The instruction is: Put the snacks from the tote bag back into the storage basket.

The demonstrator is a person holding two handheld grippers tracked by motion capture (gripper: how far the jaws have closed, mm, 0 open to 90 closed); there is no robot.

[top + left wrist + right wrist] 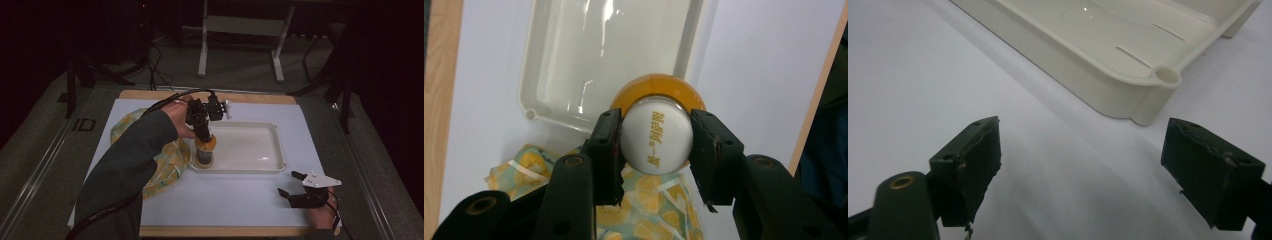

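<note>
Fingers [606, 150] of the left gripper [655, 145] pinch the white cap of an orange bottle [654, 136] over the cream plastic tray's [549, 75] corner; right gripper [1083, 165] spread, empty.

Orange bottle [205, 150] with white cap [655, 136] bearing orange lettering, upright in the near-left corner of the white tray [260, 167]; cap clamped between left gripper [202, 131] jaws.

bottle [655, 135]: body hidden under its white cap, cap print too small to read | cloth [165, 165]: partly hidden by sleeve [130, 175], cut off at bottom edge in left gripper view | tray [1108, 55]: far side cut off in right gripper view
</note>
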